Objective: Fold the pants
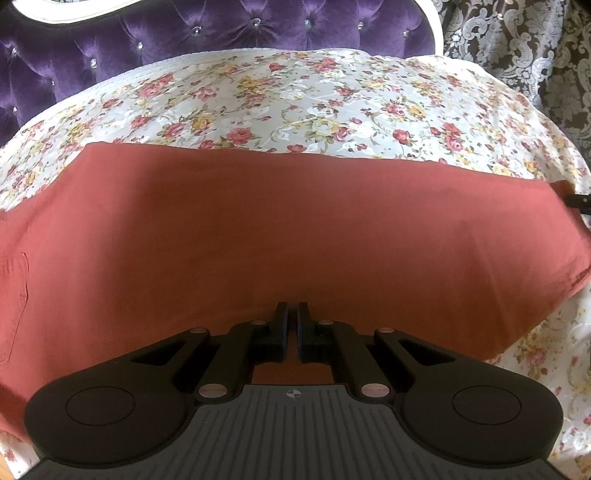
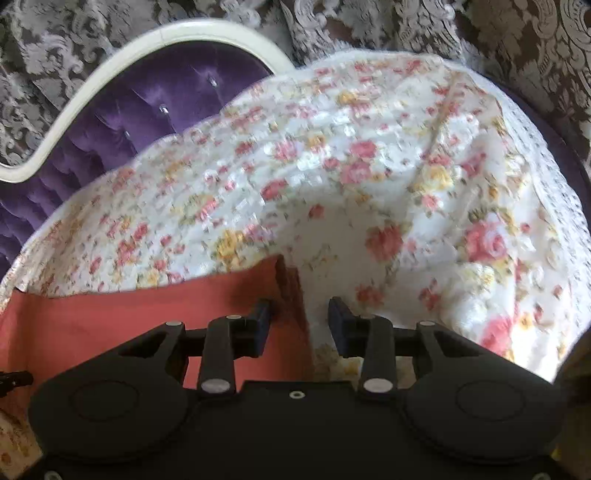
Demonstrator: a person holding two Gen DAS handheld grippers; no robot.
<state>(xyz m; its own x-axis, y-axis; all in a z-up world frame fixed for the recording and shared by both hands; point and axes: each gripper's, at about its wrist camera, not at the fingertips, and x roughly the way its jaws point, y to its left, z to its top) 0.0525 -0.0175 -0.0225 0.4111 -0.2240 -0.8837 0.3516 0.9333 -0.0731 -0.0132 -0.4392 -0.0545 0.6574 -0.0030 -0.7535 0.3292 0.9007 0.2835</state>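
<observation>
The pants (image 1: 280,229), a smooth rust-red cloth, lie flat in a wide band across a flowered sheet (image 1: 295,99) on a bed with a tufted purple velvet headboard (image 1: 155,33). A stitched pocket shows at their left edge, which is cut off by the frame. The left gripper (image 1: 291,314) tilts steeply down over the near edge of the pants, its fingers pinched nearly together; whether any cloth is caught between them cannot be made out. To the right, the right gripper (image 2: 300,308) hangs released, fingers spread across the pants' end edge (image 2: 291,295), touching nothing. That view is blurred. Patterned curtains (image 2: 443,29) hang behind.
</observation>
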